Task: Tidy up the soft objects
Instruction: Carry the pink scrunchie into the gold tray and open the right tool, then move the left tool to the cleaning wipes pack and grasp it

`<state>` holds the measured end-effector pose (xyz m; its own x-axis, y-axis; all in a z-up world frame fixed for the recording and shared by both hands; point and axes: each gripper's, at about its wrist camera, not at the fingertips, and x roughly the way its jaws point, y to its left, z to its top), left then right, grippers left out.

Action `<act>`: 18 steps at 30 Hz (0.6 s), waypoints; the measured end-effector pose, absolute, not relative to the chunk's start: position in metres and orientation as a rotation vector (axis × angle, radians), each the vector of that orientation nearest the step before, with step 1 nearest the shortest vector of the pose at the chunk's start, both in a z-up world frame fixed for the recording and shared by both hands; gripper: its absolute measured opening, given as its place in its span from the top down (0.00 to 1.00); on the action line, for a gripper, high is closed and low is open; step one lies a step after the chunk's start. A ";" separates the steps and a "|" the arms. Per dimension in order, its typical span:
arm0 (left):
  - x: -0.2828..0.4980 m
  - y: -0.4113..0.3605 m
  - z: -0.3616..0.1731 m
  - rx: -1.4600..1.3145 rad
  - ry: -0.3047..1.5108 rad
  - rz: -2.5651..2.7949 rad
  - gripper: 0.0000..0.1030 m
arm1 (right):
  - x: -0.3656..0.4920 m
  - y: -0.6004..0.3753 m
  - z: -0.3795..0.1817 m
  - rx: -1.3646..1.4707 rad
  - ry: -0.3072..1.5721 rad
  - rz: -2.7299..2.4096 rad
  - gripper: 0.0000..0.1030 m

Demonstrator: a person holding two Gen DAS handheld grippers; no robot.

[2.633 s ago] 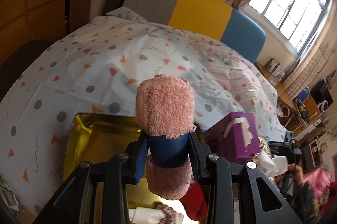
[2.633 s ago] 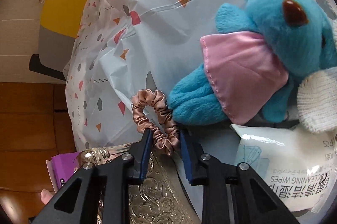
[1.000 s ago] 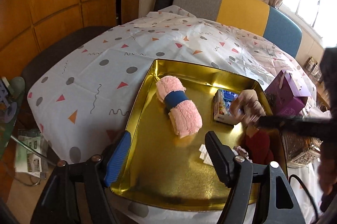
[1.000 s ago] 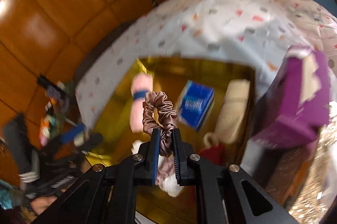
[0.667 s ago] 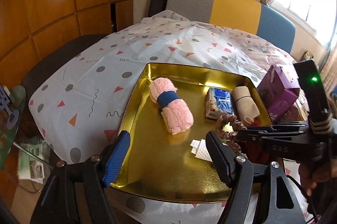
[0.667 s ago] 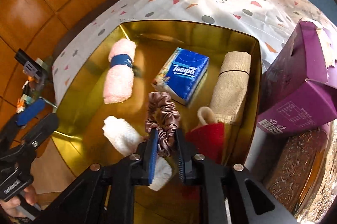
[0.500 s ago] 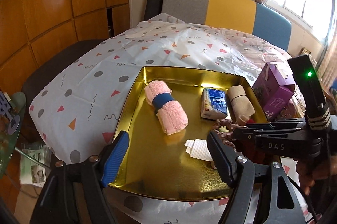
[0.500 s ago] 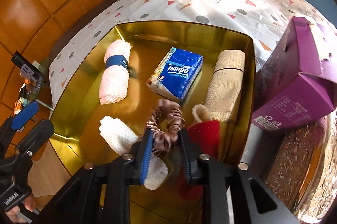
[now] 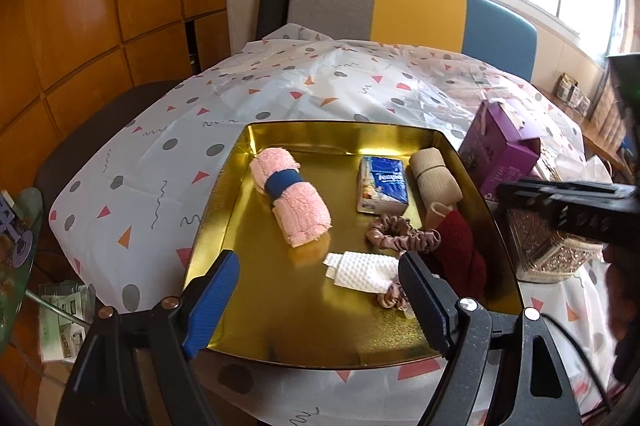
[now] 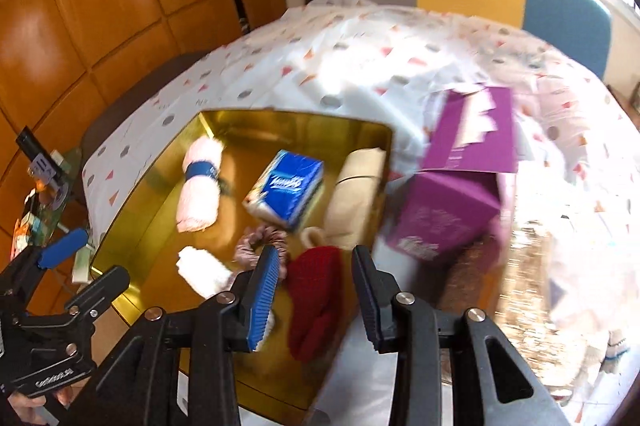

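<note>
The gold tray holds a pink rolled towel with a blue band, a blue tissue pack, a beige roll, a red knitted piece and a white cloth. A pink satin scrunchie lies loose between them. My left gripper hovers over the tray's near side, jaws opening, nothing between them. My right gripper is above the red piece, jaws opening and empty, with the scrunchie just left of its left fingertip.
A purple box and a glittery ornate box stand right of the tray on the patterned tablecloth. A grey, yellow and blue chair back lines the far side. A cluttered glass side table sits at left.
The right gripper carried the scrunchie over the tray, opened and let it drop there, then pulled back to the right. The left gripper released the pink towel in the tray and drew back.
</note>
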<state>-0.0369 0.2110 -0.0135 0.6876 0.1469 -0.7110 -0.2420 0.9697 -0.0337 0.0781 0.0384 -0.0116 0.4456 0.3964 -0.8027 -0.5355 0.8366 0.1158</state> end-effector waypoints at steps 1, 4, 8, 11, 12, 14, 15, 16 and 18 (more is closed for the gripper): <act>-0.037 0.209 -0.014 -0.123 0.785 0.214 0.20 | 0.078 0.031 -0.009 -0.154 0.939 0.573 0.64; -0.036 0.203 -0.014 -0.125 0.784 0.185 0.20 | 0.076 0.006 -0.004 -0.130 0.922 0.542 0.64; -0.034 0.191 -0.012 -0.107 0.786 0.133 0.20 | 0.075 -0.036 -0.001 -0.095 0.926 0.480 0.63; -0.032 0.180 -0.007 -0.088 0.776 0.084 0.20 | 0.072 -0.073 -0.001 -0.044 0.921 0.458 0.61; -0.031 0.175 -0.005 -0.079 0.771 0.063 0.20 | 0.071 -0.086 -0.001 -0.033 0.928 0.431 0.61; -0.030 0.165 0.001 -0.058 0.756 0.030 0.20 | 0.070 -0.121 0.000 0.069 0.935 0.412 0.61; -0.029 0.159 0.005 -0.047 0.748 0.005 0.20 | 0.067 -0.139 0.002 0.137 0.938 0.424 0.60; -0.027 0.152 0.008 -0.041 0.744 -0.013 0.20 | 0.066 -0.157 0.003 0.179 0.943 0.414 0.60; -0.023 0.137 0.016 -0.021 0.732 -0.067 0.20 | 0.065 -0.189 0.003 0.202 0.928 0.320 0.60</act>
<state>-0.0229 0.1373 0.0158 0.7415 -0.0682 -0.6675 0.0538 0.9977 -0.0421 0.0647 -0.1886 0.0029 0.5573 0.3553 -0.7505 -0.1831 0.9342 0.3063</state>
